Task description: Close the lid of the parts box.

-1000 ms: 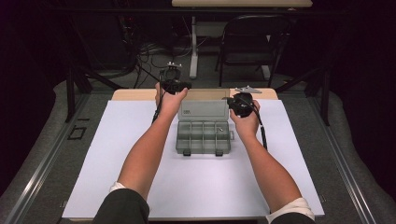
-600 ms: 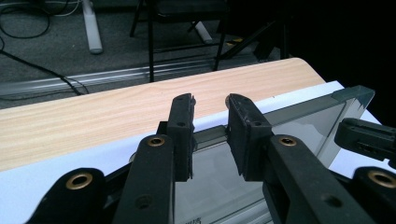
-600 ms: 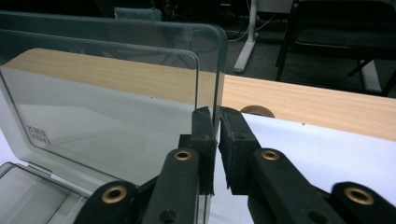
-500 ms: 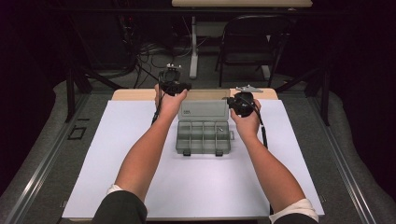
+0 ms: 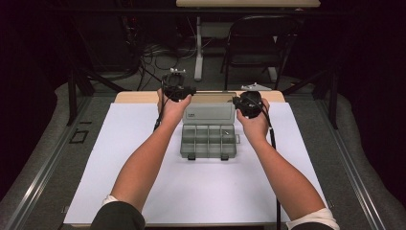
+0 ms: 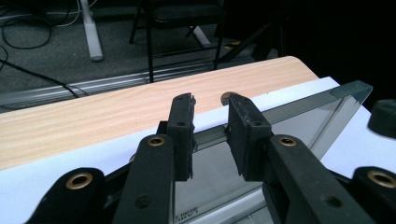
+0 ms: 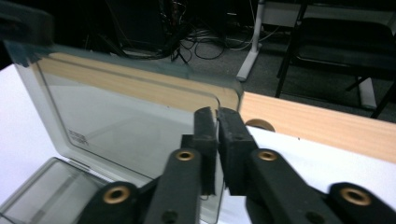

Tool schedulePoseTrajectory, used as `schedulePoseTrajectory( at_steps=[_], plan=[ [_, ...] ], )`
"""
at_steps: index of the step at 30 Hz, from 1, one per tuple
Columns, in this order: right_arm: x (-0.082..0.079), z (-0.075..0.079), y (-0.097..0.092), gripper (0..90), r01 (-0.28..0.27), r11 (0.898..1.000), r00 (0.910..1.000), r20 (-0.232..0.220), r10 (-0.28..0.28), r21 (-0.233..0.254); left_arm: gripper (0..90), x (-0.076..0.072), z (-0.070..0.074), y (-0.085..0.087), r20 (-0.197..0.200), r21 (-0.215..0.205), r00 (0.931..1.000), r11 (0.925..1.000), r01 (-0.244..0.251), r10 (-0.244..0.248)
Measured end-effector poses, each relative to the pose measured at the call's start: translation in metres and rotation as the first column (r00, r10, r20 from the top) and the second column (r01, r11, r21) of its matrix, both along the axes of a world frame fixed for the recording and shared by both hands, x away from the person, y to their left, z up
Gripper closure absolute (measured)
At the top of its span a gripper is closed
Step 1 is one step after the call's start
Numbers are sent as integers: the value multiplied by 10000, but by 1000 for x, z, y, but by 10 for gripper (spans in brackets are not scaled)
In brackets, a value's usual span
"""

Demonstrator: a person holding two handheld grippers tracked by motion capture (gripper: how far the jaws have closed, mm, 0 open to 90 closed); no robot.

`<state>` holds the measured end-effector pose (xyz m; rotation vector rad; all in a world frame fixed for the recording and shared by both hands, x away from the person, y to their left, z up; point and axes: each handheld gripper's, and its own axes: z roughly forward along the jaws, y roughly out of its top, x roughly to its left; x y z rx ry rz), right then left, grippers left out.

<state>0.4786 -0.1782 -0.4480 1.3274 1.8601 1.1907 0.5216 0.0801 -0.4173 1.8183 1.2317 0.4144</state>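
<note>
A grey compartment box [image 5: 208,141] stands open on the white sheet, its clear smoky lid [image 5: 208,114] raised toward the far side. My left gripper [image 5: 178,91] is at the lid's top left corner. In the left gripper view its jaws [image 6: 210,100] stand apart, with the lid [image 6: 303,121] showing in the gap between them. My right gripper [image 5: 249,104] is at the lid's top right corner. Its jaws [image 7: 217,112] have just closed and pinch the right edge of the lid [image 7: 130,126]. The box's open tray [image 7: 42,196] lies below.
A white sheet [image 5: 143,191] covers most of the wooden table [image 5: 139,97], whose bare far strip lies just behind the lid. Past the table's edge are a dark chair [image 5: 261,43], a white table leg [image 5: 198,52] and floor cables. A small pale piece [image 5: 225,132] lies in one compartment.
My right hand has risen a little at the lid's right corner. The left hand has stayed where it was.
</note>
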Motion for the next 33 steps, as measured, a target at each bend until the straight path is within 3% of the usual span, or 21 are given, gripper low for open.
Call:
schedulePoseTrajectory(
  at_steps=[6, 16, 26, 33],
  plan=[
    [2, 19, 7, 900, -179, 9997, 9998, -101, 178, -143, 716, -4, 0, 1, 116, -37, 9999, 10000, 74, -74],
    [15, 33, 17, 900, 63, 9995, 9999, 128, -59, -306, 716, -9, 0, 2, 208, -52, 9997, 9999, 100, -99],
    [37, 26, 21, 900, 92, 9994, 9985, -536, -111, -343, 716, -11, -1, 2, 276, -94, 9996, 9999, 112, -109],
    [39, 24, 21, 900, 47, 9999, 9981, -619, -56, -161, 716, -14, 0, 3, 267, -69, 9994, 9997, 220, -218]
  ],
)
